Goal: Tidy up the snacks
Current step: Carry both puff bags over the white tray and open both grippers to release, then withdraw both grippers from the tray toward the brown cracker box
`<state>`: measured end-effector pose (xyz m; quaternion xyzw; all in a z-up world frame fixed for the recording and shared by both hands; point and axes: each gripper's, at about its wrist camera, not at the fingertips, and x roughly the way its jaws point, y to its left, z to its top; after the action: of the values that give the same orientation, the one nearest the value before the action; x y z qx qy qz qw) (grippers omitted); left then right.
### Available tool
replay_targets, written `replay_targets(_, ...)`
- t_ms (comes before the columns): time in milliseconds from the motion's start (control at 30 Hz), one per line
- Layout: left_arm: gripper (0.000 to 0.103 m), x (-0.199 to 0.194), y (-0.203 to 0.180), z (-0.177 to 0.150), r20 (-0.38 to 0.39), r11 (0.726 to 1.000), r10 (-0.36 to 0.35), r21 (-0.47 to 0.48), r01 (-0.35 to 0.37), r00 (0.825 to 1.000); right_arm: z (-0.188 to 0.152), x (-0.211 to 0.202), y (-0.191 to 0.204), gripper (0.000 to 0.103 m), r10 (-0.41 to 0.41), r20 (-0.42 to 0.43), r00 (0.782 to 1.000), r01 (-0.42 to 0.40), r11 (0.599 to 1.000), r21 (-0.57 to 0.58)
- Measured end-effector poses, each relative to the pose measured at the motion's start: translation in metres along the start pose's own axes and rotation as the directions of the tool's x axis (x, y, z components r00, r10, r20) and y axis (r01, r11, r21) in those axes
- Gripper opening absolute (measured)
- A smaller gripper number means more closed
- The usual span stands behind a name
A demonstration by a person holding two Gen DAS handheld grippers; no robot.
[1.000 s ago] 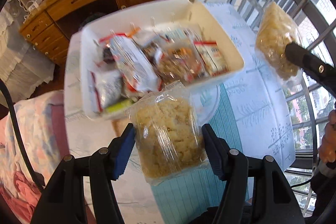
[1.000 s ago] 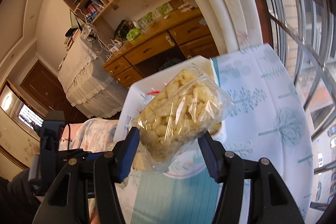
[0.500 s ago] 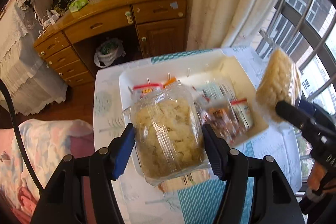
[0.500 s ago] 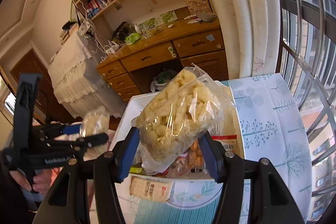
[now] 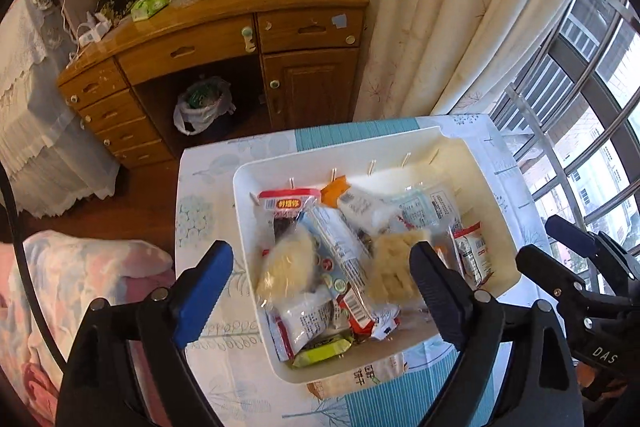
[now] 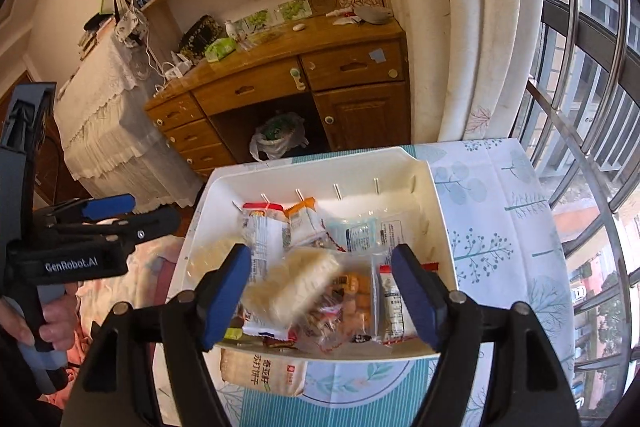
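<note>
Left gripper (image 5: 320, 283) above white bin (image 5: 496, 187) on table (image 5: 200, 195) — jaws just opened wide, nothing pinched. Blurry bag of puffed snacks (image 5: 286, 267) lies apart from pads, in left part of bin among other packets. Right gripper (image 6: 320, 291) also over bin — jaws just opened, pads not pressing second snack bag (image 6: 296, 287), blurry between them. Cracker pack (image 6: 260, 371) on table, touching near wall of bin.
</note>
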<state>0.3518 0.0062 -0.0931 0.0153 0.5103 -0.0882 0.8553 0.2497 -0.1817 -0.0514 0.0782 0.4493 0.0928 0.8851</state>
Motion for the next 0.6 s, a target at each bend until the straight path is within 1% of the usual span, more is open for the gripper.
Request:
replay_targets(167, 0.089, -0.010, 0.008, -0.015, -0.051, 0.997, -0.019, -0.081, 0.015, 0.999, 0.001, -0.011, 0.006, 0.073, -0.003, -0.025, 1.000, 0.003, 1.000, -0.010)
replay_targets(300, 0.089, -0.022, 0.012, -0.029, -0.060, 0.995, -0.003, -0.099, -0.002, 0.998, -0.001, -0.023, 0.014, 0.075, -0.014, -0.042, 0.999, 0.013, 0.999, -0.034)
replay_targets(367, 0.089, -0.031, 0.014, -0.038, -0.052, 0.993, -0.007, -0.115, 0.001, 0.999, -0.005, -0.028, 0.018, 0.087, -0.020, -0.045, 0.999, 0.018, 0.999, -0.047)
replay_targets(433, 0.089, -0.037, 0.015, -0.048, -0.038, 0.992, -0.009, -0.126, 0.004, 0.999, -0.011, -0.031, 0.023, 0.089, -0.013, -0.046, 0.999, 0.010, 0.997, -0.071)
replay_targets(600, 0.089, -0.047, 0.022, -0.077, 0.017, 0.984, -0.010, -0.176, 0.013, 1.000, -0.029, -0.031, 0.034, 0.089, -0.022, -0.033, 0.999, 0.017, 0.990, -0.140)
